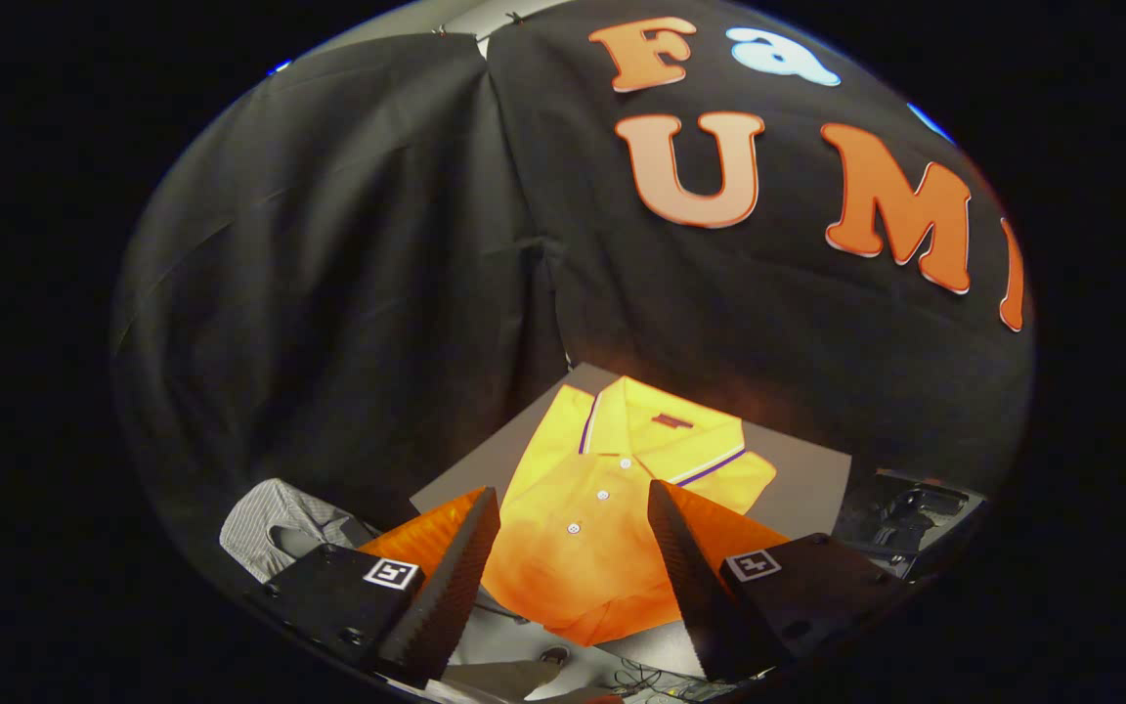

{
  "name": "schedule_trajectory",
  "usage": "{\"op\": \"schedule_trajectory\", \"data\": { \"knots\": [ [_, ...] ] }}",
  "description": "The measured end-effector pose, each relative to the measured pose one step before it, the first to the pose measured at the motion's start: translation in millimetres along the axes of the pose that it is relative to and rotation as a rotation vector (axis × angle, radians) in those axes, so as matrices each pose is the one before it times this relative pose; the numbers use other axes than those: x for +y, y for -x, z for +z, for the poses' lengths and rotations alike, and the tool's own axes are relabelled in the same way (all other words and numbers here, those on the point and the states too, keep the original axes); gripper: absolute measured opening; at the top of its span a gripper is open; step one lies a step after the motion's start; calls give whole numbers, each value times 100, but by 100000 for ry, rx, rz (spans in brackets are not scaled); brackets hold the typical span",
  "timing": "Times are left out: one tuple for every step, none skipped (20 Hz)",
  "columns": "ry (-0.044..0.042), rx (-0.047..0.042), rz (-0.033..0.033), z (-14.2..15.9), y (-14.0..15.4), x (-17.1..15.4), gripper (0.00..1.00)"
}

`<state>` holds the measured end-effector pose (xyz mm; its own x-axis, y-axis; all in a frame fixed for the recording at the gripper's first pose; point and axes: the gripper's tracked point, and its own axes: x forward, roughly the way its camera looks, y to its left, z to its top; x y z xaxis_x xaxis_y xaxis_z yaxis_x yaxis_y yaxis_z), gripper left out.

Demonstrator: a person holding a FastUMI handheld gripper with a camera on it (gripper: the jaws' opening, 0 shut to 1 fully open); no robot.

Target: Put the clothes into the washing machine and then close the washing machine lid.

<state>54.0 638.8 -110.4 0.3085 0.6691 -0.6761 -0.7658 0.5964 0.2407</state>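
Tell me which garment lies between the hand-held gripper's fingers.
The yellow polo shirt, folded flat on the grey board, lies between the open hand-held gripper fingers; the grey striped garment sits off beside them.

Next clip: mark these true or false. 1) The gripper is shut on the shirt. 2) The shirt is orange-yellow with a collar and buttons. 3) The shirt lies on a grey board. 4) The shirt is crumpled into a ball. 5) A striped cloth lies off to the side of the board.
1) False: the gripper is open, its fingers spread above the shirt, not pressing it.
2) True.
3) True: the board shows around it.
4) False: it lies flat and folded, collar up.
5) True: the striped cloth lies beside one finger.
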Motion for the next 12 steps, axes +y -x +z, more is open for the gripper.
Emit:
{"op": "schedule_trajectory", "data": {
  "knots": [
    [-1544,5332,-1263,-1306,-1408,-486,98],
    [-1775,4671,-460,-684,-1287,-384,98],
    [-2344,4485,-322,-692,-838,-336,98],
    [-2143,3436,542,-370,-905,-399,98],
    [-1862,2455,-296,-229,-558,-480,98],
    [-996,2113,-358,-64,-430,-457,98],
    [-1553,1067,-1222,33,-505,-350,98],
    [-1041,2802,-515,-325,-418,-300,98],
    [-724,1887,272,-346,-777,42,98],
    [1542,1662,83,-156,-280,-109,98],
    [2299,-609,-374,-21,-558,341,99],
    [3256,1904,-585,-365,-236,55,98]
  ]
}}
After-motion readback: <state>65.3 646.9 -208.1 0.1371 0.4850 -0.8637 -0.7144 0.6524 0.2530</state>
